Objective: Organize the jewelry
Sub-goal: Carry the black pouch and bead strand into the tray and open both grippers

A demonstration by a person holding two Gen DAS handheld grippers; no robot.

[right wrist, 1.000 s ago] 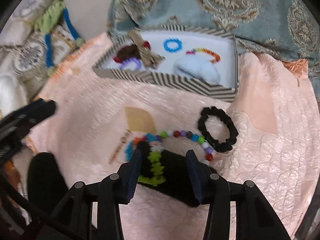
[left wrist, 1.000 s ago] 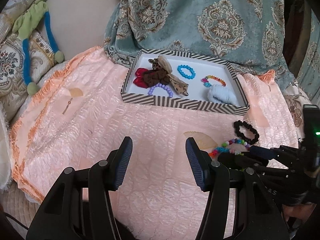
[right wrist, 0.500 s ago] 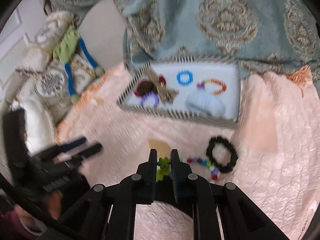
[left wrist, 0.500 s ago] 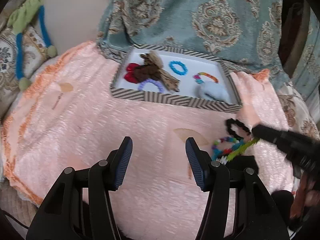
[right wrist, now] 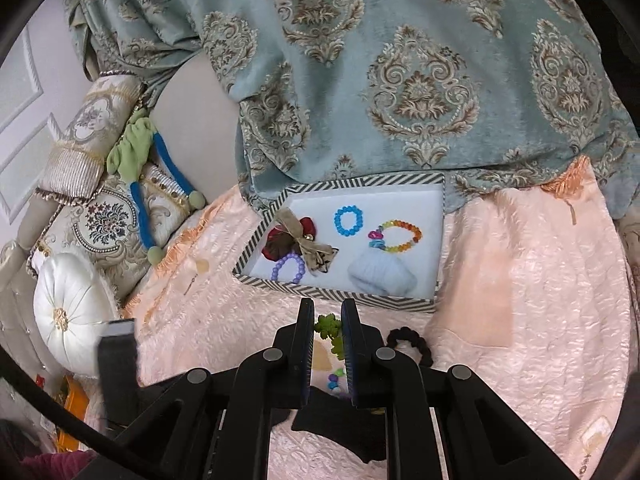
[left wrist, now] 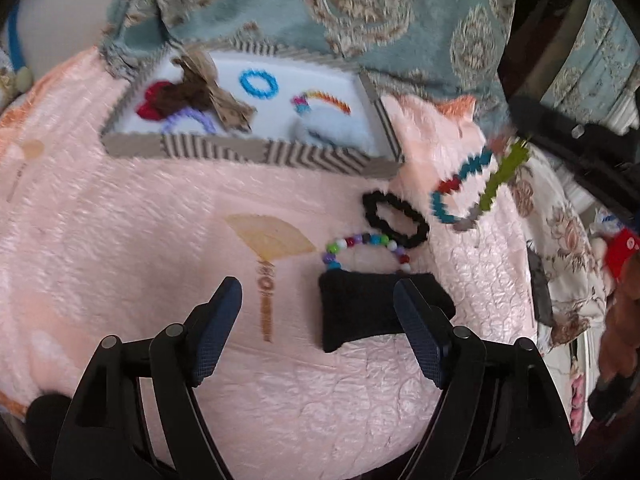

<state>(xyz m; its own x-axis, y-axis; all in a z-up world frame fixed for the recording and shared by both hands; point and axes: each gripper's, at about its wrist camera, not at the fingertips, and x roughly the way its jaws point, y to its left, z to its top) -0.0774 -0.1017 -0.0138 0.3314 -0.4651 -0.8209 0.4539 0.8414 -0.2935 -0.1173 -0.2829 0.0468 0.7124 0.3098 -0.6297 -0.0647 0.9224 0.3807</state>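
My right gripper (right wrist: 327, 314) is shut on a multicoloured bracelet with green, blue and red segments (right wrist: 332, 330) and holds it in the air in front of the striped tray; it hangs at the right of the left wrist view (left wrist: 468, 188). The striped tray (right wrist: 340, 294) (left wrist: 248, 152) holds several bracelets, bows and a pale blue scrunchie (right wrist: 380, 276). My left gripper (left wrist: 316, 312) is open and empty above the peach blanket. A black scrunchie (left wrist: 394, 220), a bead bracelet (left wrist: 366, 246) and a black pouch (left wrist: 360, 312) lie just ahead of it.
A peach quilted blanket (left wrist: 160, 240) covers the surface. A teal patterned cloth (right wrist: 400, 80) hangs behind the tray. Cushions (right wrist: 104, 216) and a white round pillow (right wrist: 68, 312) lie at the left. A bed edge with clutter drops off at the right (left wrist: 568, 280).
My right gripper closed on the multicoloured bracelet and lifted it off the blanket toward the tray. My left gripper moved right and forward, nearer the black pouch.
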